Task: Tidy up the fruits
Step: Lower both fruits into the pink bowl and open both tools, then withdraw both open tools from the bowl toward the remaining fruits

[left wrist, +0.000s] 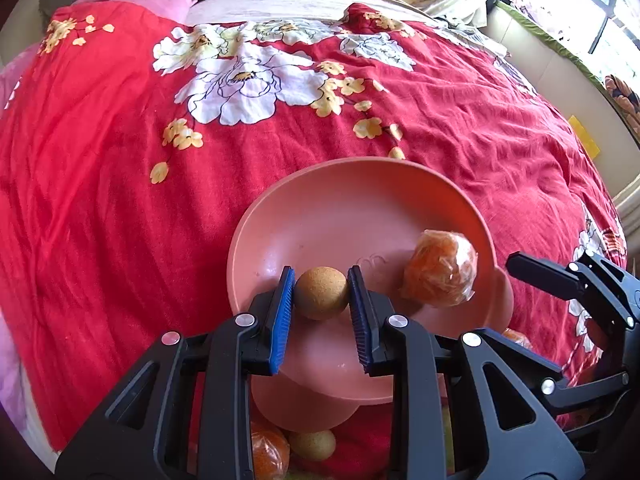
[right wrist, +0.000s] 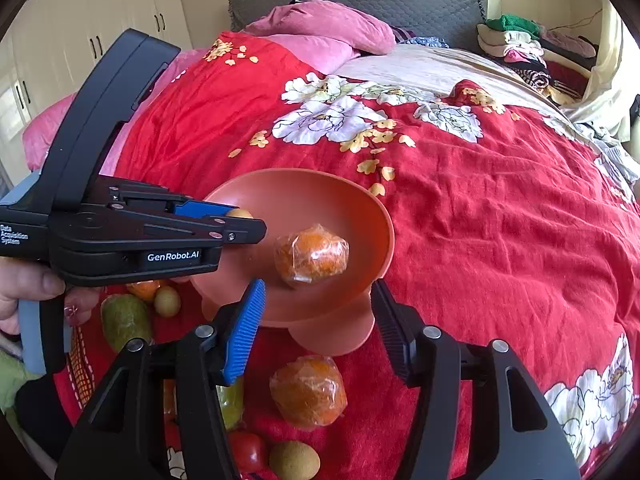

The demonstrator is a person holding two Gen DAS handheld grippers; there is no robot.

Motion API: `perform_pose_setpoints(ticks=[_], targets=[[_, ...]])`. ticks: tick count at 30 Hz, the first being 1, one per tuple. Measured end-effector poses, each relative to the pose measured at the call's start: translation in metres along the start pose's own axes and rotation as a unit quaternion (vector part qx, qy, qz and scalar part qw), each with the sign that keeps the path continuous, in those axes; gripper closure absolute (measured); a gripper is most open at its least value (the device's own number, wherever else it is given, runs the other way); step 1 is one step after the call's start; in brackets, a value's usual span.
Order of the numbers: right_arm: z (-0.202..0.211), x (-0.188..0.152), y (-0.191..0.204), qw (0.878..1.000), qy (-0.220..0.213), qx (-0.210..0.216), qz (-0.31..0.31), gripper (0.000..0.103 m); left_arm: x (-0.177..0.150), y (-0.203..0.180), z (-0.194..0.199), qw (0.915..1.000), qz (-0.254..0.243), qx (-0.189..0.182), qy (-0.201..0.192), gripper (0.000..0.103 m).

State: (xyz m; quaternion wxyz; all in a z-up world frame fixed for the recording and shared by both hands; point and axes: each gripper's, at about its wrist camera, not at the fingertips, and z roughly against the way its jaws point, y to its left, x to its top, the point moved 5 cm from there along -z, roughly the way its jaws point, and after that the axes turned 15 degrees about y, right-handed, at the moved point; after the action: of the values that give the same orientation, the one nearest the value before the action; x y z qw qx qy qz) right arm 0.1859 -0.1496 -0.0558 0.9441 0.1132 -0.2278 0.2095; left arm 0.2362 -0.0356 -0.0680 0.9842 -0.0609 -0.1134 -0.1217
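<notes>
— Over the pink bowl (left wrist: pixel 280 216) on the red floral bedspread (left wrist: pixel 100 200), what do the left tongs (left wrist: pixel 321 294) have?

— They are clamped on a small tan round fruit (left wrist: pixel 320 293), blue pads pressed on both its sides, held above the bowl's inside.

— And further right?

— At about three o'clock from that fruit, a plastic-wrapped orange (right wrist: pixel 311 258) lies inside the bowl, resting on its floor.

— The right tongs (right wrist: pixel 318 300)?

— Apart, nothing between them, just at the bowl's near rim, six o'clock from the wrapped orange.

— Outside the bowl?

— Near the bowl's foot lie a second wrapped orange (right wrist: pixel 308 392), a green mango (right wrist: pixel 125 320), a tomato (right wrist: pixel 248 450) and another tan fruit (right wrist: pixel 294 460).
</notes>
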Motion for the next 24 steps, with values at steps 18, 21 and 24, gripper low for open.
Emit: perform_pose_setpoints(ticks=[18,21,24], targets=[[0.016,-0.01,-0.007,1.0,-0.01,0.0,-0.026,0.034,-0.014,0.002,0.014,0.9999,0.006,0.003,-0.015,0.071],[0.022,-0.011,-0.01,0.999,-0.015,0.0,-0.033,0.033,-0.017,0.003,0.021,0.9997,0.012,0.0,-0.022,0.069],[0.027,-0.012,-0.011,0.999,-0.02,-0.003,-0.034,0.03,-0.019,0.003,0.028,0.9994,0.014,0.001,-0.03,0.064]])
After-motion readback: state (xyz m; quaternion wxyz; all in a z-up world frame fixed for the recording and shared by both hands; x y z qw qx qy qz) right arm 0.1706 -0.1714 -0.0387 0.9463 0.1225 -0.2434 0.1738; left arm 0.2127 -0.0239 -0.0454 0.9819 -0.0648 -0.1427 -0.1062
